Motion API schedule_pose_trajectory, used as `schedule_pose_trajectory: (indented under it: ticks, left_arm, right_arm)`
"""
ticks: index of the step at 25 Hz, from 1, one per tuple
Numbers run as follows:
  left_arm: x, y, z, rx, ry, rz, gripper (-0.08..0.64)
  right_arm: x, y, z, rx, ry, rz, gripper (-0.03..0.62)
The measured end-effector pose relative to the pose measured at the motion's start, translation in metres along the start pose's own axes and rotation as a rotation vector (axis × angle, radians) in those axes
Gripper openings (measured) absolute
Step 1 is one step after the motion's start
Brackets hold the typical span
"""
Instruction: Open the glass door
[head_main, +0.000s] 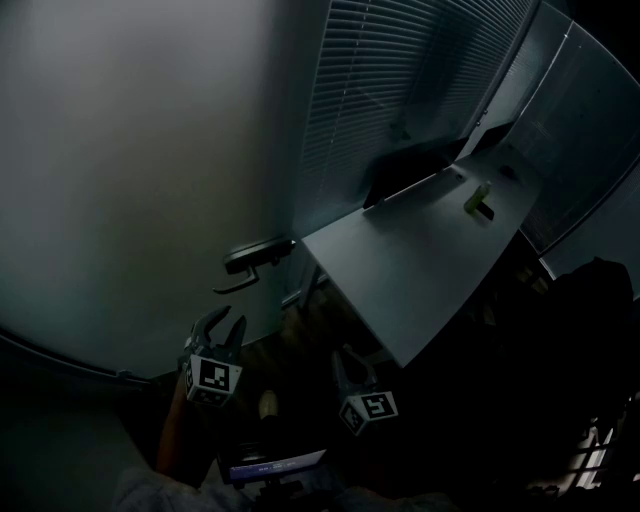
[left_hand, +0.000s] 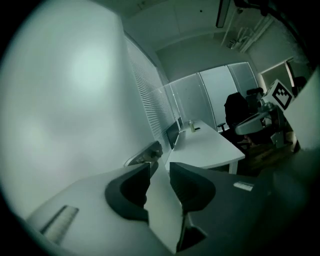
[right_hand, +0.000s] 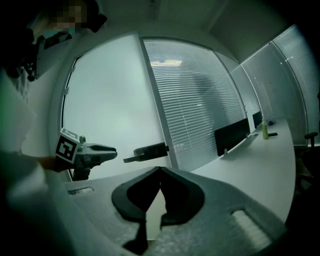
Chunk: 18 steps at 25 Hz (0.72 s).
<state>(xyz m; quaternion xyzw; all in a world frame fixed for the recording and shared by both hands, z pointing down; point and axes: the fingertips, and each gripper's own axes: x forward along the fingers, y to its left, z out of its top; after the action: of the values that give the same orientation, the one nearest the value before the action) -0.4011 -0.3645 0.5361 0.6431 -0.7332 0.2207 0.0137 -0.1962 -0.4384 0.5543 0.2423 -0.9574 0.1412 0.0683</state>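
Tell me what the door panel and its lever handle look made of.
Door panel: apparently frosted glass; a pale, even, matt glow, nothing visible through it. Lever handle: probably dark-finished metal; a thin rigid bar, though dim light leaves it open.

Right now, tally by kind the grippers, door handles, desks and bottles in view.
Grey two-jaw grippers: 2, the left gripper and the right gripper
Dark lever door handle: 1
White desk: 1
Yellow-green bottle: 1
Total: 5
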Motion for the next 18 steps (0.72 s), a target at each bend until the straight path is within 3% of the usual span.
schedule_pose_trajectory:
  ticks: [10,18]
  left_arm:
    - [0.038,0.016,-0.018,0.403,0.136,0.005,0.162]
    - [0.063,0.021,-0.041,0.504,0.268,-0.052,0.173]
  right_arm:
    - [0.005,-0.004,-0.003,-0.010,-0.013,-0.022,0.002]
    - [0.005,-0.013,-0.003,-0.023,-0.011,-0.044,0.002]
